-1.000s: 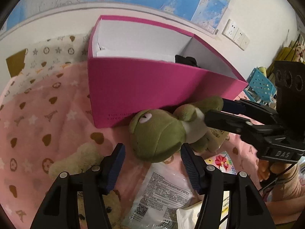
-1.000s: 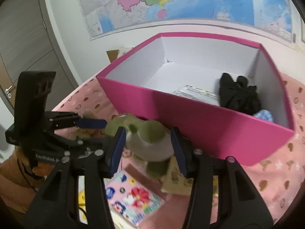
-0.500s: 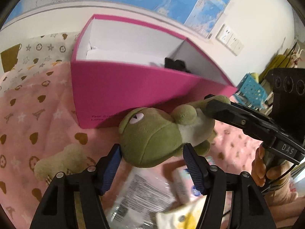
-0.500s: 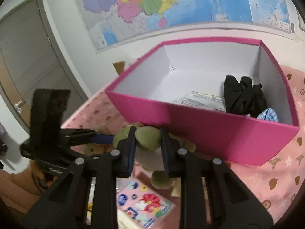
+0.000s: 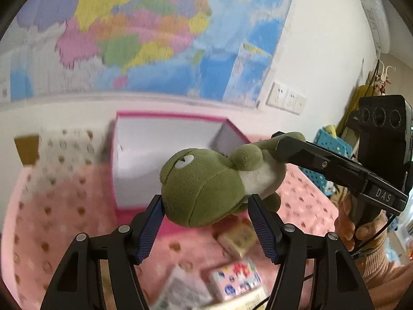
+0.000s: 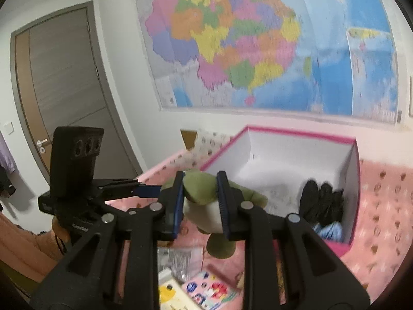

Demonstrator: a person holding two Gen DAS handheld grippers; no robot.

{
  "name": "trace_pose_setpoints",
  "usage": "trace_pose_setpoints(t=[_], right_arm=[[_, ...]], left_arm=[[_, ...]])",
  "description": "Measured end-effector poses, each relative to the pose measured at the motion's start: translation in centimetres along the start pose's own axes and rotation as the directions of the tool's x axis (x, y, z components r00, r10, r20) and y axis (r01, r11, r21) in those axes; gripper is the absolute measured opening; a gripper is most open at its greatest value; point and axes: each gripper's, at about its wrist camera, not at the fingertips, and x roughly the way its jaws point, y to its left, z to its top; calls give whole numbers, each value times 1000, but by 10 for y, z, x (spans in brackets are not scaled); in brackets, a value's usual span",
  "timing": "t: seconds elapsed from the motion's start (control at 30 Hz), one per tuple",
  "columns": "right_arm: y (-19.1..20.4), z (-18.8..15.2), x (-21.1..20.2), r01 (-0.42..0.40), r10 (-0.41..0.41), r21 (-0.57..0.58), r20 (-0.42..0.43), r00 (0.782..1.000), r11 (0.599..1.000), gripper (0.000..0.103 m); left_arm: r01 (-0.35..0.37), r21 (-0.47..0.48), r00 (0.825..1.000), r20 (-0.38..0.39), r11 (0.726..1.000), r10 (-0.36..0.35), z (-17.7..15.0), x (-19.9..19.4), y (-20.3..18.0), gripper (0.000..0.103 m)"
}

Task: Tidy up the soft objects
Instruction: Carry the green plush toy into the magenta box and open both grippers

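A green plush frog (image 5: 206, 188) hangs in the air above the pink blanket, held by both grippers. My left gripper (image 5: 205, 211) is shut on its head, the blue pads pressing both sides. My right gripper (image 6: 200, 183) is shut on the frog's body (image 6: 204, 211), and in the left wrist view its black finger (image 5: 296, 152) comes in from the right. The left gripper's blue pad (image 6: 148, 190) shows at the left in the right wrist view. Behind the frog stands the pink box (image 5: 167, 115), white inside, with a black cloth (image 6: 322, 201) in it.
Flat packets and a sticker booklet (image 5: 235, 279) lie on the pink blanket (image 5: 64, 219) under the frog, with a small carton (image 5: 237, 237) beside them. A light blue cloth (image 6: 327, 231) sits in the box corner. A wall map hangs behind, a door (image 6: 64, 90) is left, and a blue basket (image 5: 333, 149) right.
The right gripper closed on the frog's body. Both grippers then rose together, and the frog came up off the blanket to hang in front of the box.
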Motion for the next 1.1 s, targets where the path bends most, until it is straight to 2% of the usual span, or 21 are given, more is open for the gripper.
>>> trace_pose_setpoints(t=[0.13,0.3,0.43,0.67,0.73,0.77,0.8,0.93,1.1], right_arm=[[-14,23,12,12,-12,-8,21,1000,1000,27],[-43,43,45,43,-43,9,-7,999,999,27],[-71,46,82,66,-63,43,-68,996,997,27],[-108,45,133,149,-134,81,-169,977,986,29],[-116,44,144,174,-150,105,-207,967,979,32],[-118,43,149,189,-161,108,-226,961,976,42],[-119,42,151,204,-175,108,-233,957,973,46],[-117,37,145,212,-184,107,-229,956,971,46],[-110,31,129,197,-170,101,-225,959,975,48]], left_arm=[[-54,15,998,20,998,53,25,14,7,67],[-115,1,993,-22,993,115,44,53,27,67],[-151,-26,985,-84,988,149,51,86,49,67],[-233,-49,960,-171,971,222,63,135,74,67],[-263,-58,953,-174,963,250,65,140,78,67],[-264,-66,952,-175,962,249,66,141,80,67],[-257,-76,955,-173,963,241,66,140,80,67],[-259,-59,959,-139,964,249,64,130,75,67],[-226,-43,970,-106,973,221,61,113,65,67]])
